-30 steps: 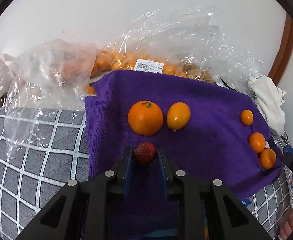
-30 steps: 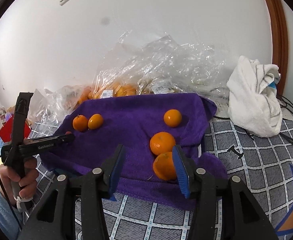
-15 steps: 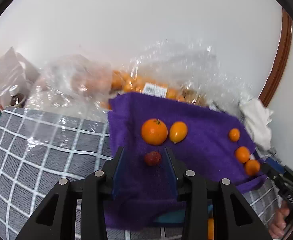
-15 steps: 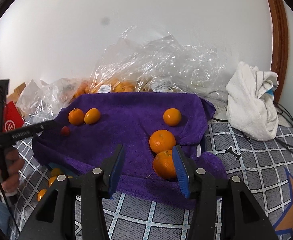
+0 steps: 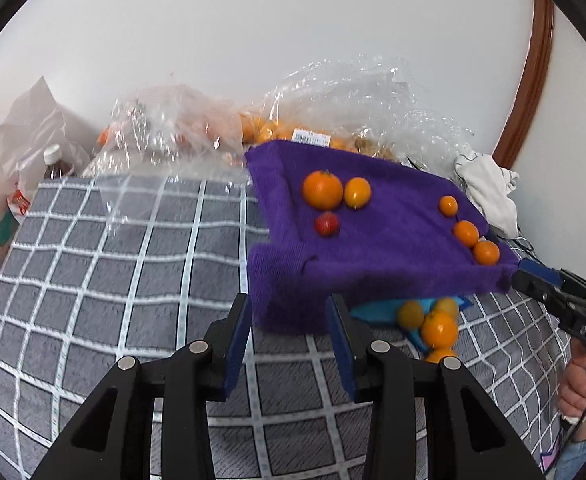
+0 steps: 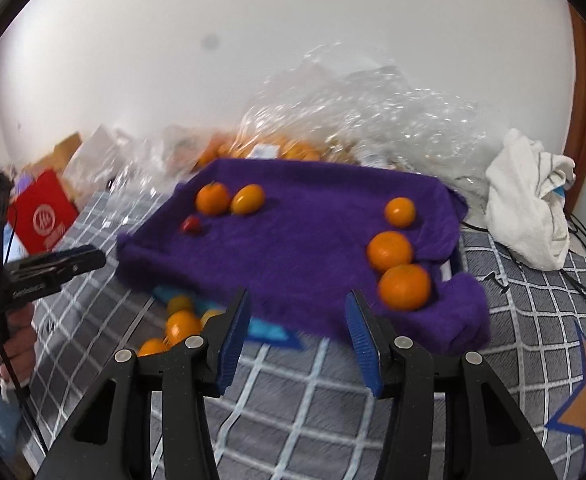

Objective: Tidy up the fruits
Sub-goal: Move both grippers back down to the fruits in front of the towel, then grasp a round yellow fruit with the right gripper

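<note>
Both grippers, left gripper (image 5: pixel 289 334) and right gripper (image 6: pixel 297 330), gape empty near the purple towel (image 5: pixel 389 248), with loose oranges (image 5: pixel 439 328) lying just right of the left one, nearer it.

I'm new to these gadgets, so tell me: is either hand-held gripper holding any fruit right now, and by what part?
Nothing is held. The left hand-held gripper and the right one are both open and empty; the strawberry lies on the purple cloth.
</note>
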Motion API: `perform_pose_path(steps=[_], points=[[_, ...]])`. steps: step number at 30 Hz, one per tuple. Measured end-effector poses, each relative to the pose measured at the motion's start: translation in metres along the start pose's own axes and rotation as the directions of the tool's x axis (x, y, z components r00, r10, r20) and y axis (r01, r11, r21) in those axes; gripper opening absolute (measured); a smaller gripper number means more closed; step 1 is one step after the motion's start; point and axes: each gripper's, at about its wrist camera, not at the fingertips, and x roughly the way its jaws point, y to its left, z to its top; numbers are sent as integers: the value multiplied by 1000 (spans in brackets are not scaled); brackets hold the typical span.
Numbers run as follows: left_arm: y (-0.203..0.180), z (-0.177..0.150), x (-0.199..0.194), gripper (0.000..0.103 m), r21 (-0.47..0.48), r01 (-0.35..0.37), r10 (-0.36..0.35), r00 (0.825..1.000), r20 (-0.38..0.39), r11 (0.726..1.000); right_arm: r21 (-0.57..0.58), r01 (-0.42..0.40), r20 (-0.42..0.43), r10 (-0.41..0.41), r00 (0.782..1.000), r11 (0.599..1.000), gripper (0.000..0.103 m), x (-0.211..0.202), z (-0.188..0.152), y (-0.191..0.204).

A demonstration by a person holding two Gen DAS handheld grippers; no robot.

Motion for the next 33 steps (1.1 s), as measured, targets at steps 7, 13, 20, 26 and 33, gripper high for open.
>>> perform_pose_path(steps=[7,13,20,26,33], points=[[5,-10,6,37,5,-27,27,999,18,1000,-14,-67,-60,66,996,998,37,20,-16,29],[3,-12,6,37,3,-28,28,1000,7,1000,25,-96,-123,98,988,995,31,44,-16,30],[22,-9,9,37,-104,-12,11,1000,-11,995,69,-143,-150,152,977,987,31,64,-7,27],[28,-10,7,37,-132,-12,11,1000,-3,991,71,-163,-172,173,970,984,32,77,-1,35],[25,-12,13,37,-114,-23,20,999,-25,993,10,-129,-167,129,978,992,27,74,-6,44]])
